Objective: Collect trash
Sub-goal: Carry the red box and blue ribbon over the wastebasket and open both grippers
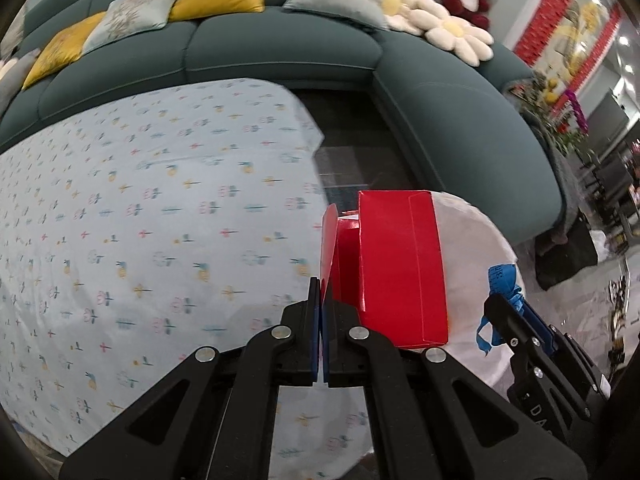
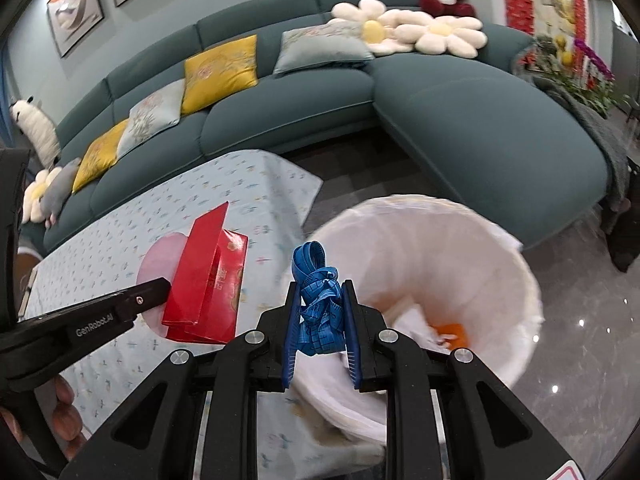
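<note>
The left gripper (image 1: 321, 300) jaws pinch a red box (image 1: 400, 268). The right gripper (image 2: 321, 312) jaws squeeze a blue tape (image 2: 318, 300) beside the white bin (image 2: 516, 280).

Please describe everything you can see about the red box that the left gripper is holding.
The red box is a glossy cardboard carton, opened, with one flap standing up; its printed side carries gold decoration. The left gripper is shut on a thin flap at the box's edge, so the box hangs tilted in the air, above the flower-patterned tablecloth and beside the white-lined trash bin. Nothing else touches it. It looks empty, though its inside is mostly hidden.
</note>
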A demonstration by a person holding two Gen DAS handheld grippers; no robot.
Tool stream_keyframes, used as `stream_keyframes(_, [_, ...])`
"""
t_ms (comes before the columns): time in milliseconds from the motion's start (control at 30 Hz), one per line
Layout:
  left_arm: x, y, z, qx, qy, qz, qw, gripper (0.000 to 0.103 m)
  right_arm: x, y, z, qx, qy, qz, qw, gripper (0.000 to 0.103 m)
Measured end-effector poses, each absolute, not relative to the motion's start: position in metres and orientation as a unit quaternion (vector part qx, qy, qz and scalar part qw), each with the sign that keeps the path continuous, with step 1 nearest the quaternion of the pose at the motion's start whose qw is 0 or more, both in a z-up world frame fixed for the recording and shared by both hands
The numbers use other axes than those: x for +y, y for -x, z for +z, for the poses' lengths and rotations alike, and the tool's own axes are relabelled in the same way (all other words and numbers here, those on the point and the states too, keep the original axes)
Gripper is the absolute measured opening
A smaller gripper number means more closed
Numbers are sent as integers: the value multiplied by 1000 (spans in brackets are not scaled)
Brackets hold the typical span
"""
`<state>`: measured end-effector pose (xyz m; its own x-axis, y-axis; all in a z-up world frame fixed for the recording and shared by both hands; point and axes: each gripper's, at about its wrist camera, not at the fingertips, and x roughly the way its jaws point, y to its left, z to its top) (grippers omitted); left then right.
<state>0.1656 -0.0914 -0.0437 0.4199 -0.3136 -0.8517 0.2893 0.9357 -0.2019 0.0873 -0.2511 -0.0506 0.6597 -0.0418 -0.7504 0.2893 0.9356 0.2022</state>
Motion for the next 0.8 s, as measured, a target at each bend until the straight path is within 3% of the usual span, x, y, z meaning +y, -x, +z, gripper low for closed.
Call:
stream_keyframes(367, [-147, -149, -43, 515, -11, -219, 828, 1, -292, -59, -56, 396, -182, -127, 891, 19])
stream_keyframes(467, [-160, -148, -47, 519, -16, -224, 824, 5, -299, -56, -59, 395, -186, -131, 890, 19])
stream_keyframes(533, [-166, -148, -49, 520, -18, -224, 824, 16, -303, -55, -60, 394, -191, -134, 889, 19])
stream_keyframes(600, [-168, -148, -50, 517, -21, -218, 827, 39, -307, -54, -61, 394, -194, -135, 888, 19])
stream_keyframes(800, [-169, -148, -54, 517, -19, -214, 829, 42, -310, -60, -64, 395, -193, -133, 888, 19])
